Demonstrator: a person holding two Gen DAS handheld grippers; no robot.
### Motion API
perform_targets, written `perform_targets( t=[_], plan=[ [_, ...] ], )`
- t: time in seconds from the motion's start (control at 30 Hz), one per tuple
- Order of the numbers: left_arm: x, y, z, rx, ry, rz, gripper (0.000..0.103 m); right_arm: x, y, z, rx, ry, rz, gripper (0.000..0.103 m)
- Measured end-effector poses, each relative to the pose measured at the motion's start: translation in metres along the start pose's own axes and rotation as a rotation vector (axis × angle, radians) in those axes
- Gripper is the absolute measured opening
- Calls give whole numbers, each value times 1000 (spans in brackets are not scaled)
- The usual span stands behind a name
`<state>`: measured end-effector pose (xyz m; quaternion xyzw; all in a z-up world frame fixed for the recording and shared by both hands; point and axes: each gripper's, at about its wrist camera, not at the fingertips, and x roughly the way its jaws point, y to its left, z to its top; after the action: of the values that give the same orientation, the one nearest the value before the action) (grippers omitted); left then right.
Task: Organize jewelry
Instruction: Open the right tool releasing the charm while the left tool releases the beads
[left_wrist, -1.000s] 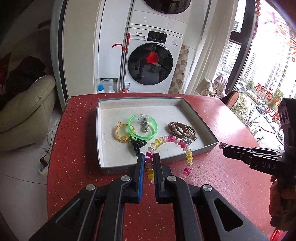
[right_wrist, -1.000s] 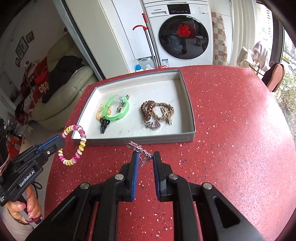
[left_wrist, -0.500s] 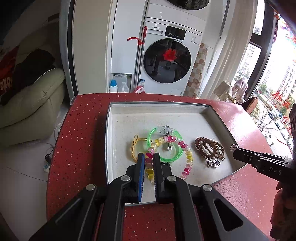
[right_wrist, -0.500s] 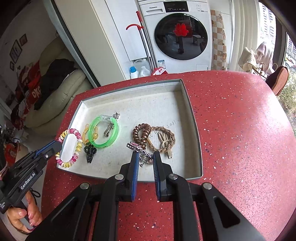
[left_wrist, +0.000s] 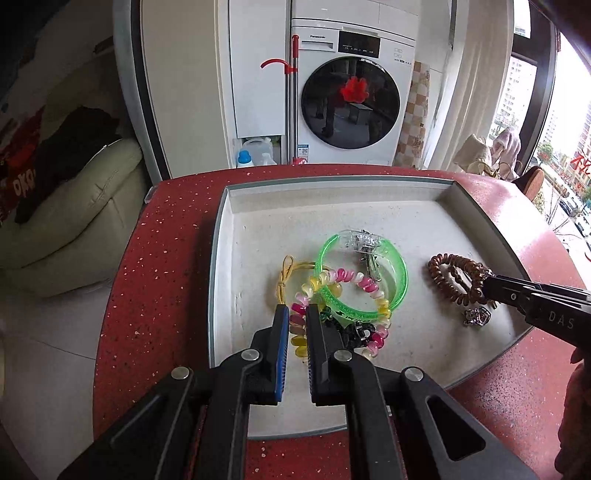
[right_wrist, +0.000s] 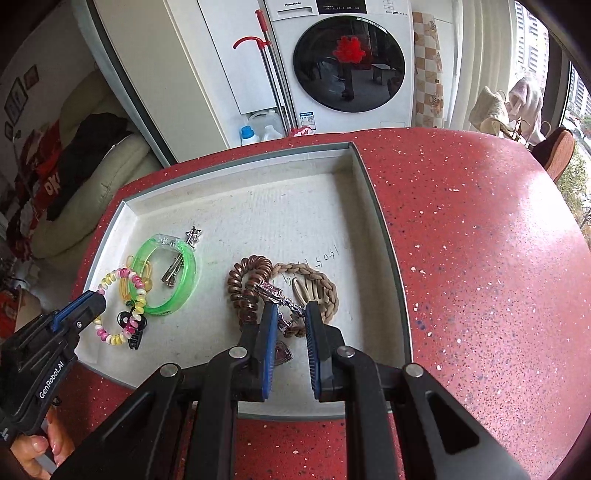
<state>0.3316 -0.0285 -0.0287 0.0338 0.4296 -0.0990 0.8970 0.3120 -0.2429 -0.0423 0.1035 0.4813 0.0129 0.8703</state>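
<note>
A grey tray (left_wrist: 221, 236) (right_wrist: 384, 236) sits on the red table. My left gripper (left_wrist: 297, 314) is shut on a pink and yellow spiral bracelet (left_wrist: 365, 288) (right_wrist: 133, 284), which lies over the green bangle (left_wrist: 397, 266) (right_wrist: 184, 280) low in the tray. My right gripper (right_wrist: 290, 314) has opened a little. The silver chain piece (right_wrist: 275, 293) lies between its fingers on the brown spiral band (right_wrist: 243, 280) and braided bracelet (right_wrist: 325, 288). My right gripper also shows in the left wrist view (left_wrist: 491, 286).
A yellow cord (left_wrist: 286, 273), a black clip (right_wrist: 133, 332) and a silver hairpin (right_wrist: 177, 266) lie in the tray's left half. A washing machine (left_wrist: 347, 96) stands behind the table, a sofa (left_wrist: 74, 206) at the left.
Both grippers moved forward and down into the tray with their pieces. The right jaws widened around the silver chain, which now rests on the brown bands.
</note>
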Motion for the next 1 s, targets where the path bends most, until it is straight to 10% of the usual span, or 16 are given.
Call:
perform_targets(
  t=[0.4,0.57,1.0],
  plan=[
    [7,-15,-9,66,19,24,27,4,10,-4,-43,2,-1,20],
    [7,-15,-8,51,32,13,27,2,11,-4,-49,-6,-1,43],
    [-6,-15,-6,39,-7,13,27,-18,13,-4,-44,-53,35,65]
  ],
)
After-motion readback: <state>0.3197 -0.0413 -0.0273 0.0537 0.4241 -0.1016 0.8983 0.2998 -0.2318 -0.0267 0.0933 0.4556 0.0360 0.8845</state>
